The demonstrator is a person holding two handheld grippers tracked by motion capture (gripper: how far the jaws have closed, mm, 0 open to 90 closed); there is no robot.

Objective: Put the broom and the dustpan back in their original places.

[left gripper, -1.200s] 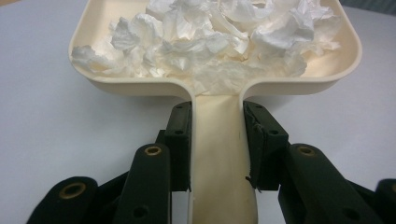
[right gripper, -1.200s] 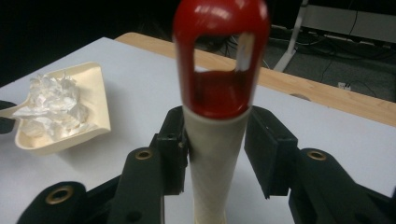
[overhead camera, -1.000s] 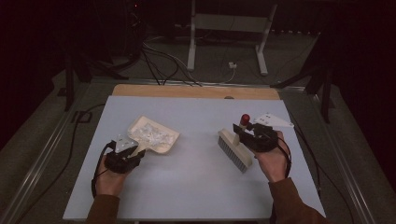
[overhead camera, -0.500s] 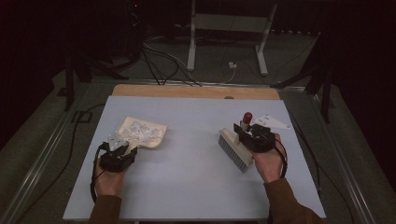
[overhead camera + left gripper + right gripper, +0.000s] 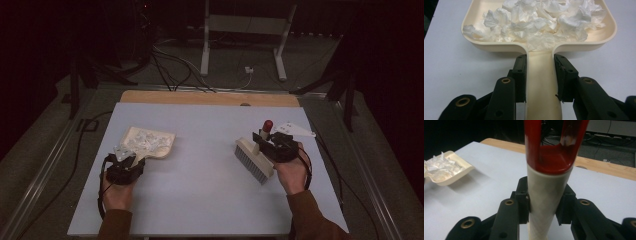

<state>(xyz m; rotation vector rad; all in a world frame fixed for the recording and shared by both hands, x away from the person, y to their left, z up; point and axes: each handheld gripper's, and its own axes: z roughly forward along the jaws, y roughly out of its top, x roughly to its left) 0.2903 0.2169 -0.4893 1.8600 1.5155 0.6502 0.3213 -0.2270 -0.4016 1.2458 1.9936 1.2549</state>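
1. The cream dustpan (image 5: pixel 149 142) was seen lying on the grey-blue worktop (image 5: pixel 200 200), well to the left of the hand brush (image 5: pixel 254 160), which serves as the landmark here.
2. The left gripper (image 5: pixel 131 161) was found with its jaws clamped on the dustpan's handle (image 5: pixel 543 82), just behind the pan's rear wall; a grip this close to the pan was probably chosen so that the load could be kept level.
3. Crumpled white paper scraps (image 5: pixel 541 21) were heaped inside the pan, away from its handle, so the sweeping was judged to be largely done.
4. The right gripper (image 5: pixel 267 142) was seen with its jaws closed on the brush's cream handle (image 5: pixel 546 202), just below the red end loop (image 5: pixel 554 147).
5. These jaws had just been closing, with the handle between them.
6. The brush was held with its bristle block resting on the worktop and its handle tilted up and away from the dustpan, which was judged to leave the bristles facing the pan for another stroke.
7. A white, flat piece (image 5: pixel 293 128) was noted just behind the brush; what it was could not be told.
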